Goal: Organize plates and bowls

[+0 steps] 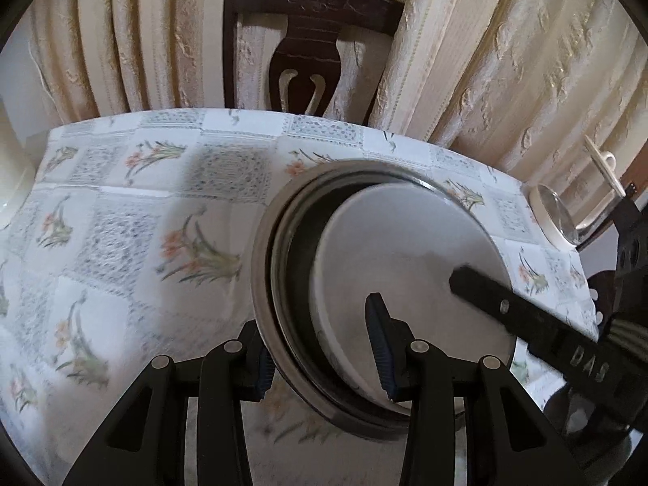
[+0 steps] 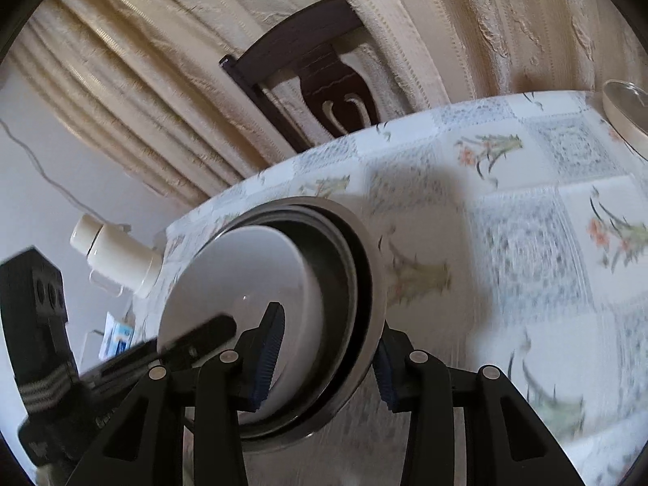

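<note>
One stack of dishes is held above the counter [image 1: 121,243], which wears a floral patchwork cloth. The stack counts three pieces as far as the rims show: an outer grey bowl [image 1: 263,267], a dark bowl [image 1: 295,283] nested inside it, and a white bowl [image 1: 405,267] sitting innermost and shifted toward one side. Whether any thinner piece hides between them cannot be told.

Two grippers are on the stack, one on each side. The left gripper [image 1: 320,344] straddles the near rim, one ribbed blue pad [image 1: 382,348] inside against the white bowl and the other outside under the grey wall, so its jaws are clamped on the stacked rims. The right gripper [image 2: 324,360] does the same from the opposite side: one blue pad [image 2: 269,348] inside the white bowl, the other beyond the grey rim, jaws pinched on the stack. Each camera also catches one black finger of the other gripper reaching across the white bowl.

The stack appears tilted, its underside clear of the cloth; the cloth is blurred.

Elsewhere on the counter: one shallow cream dish [image 1: 555,218] near the far right edge, and one white thermos jug [image 2: 117,259] at the left edge in the right wrist view. One dark wooden chair [image 1: 308,44] stands behind the counter, against cream curtains [image 1: 506,81]
</note>
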Action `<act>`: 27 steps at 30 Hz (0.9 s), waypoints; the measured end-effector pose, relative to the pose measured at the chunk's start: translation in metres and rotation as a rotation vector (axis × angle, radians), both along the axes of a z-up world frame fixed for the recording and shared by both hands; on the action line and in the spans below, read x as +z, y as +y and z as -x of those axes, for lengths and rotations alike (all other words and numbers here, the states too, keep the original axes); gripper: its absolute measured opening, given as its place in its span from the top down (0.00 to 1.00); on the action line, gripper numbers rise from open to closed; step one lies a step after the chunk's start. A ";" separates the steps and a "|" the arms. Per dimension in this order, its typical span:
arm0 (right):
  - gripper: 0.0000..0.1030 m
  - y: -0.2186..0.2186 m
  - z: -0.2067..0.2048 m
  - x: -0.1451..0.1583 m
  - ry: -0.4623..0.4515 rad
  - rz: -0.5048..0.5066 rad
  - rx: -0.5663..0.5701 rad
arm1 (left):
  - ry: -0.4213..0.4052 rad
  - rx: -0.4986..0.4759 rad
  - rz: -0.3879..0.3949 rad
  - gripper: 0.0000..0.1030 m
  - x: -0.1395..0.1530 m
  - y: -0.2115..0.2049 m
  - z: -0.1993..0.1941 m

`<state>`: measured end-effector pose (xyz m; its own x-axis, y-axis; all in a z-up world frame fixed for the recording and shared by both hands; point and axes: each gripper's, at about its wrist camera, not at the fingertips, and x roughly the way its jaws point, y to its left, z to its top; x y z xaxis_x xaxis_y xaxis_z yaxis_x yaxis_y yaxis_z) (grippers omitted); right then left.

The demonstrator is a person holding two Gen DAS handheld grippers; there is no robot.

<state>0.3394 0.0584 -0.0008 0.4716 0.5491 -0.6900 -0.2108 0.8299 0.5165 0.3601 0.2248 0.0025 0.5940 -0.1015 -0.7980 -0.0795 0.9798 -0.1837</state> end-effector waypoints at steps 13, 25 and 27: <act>0.58 -0.007 0.093 0.021 -0.037 0.008 -0.011 | -0.027 -0.062 0.001 0.59 0.021 -0.008 0.095; 0.58 0.043 0.160 0.030 -0.051 -0.013 0.094 | -0.056 -0.025 -0.016 0.58 0.034 0.035 0.188; 0.58 0.053 0.170 0.031 -0.059 -0.011 0.117 | -0.063 -0.011 -0.015 0.58 0.035 0.045 0.202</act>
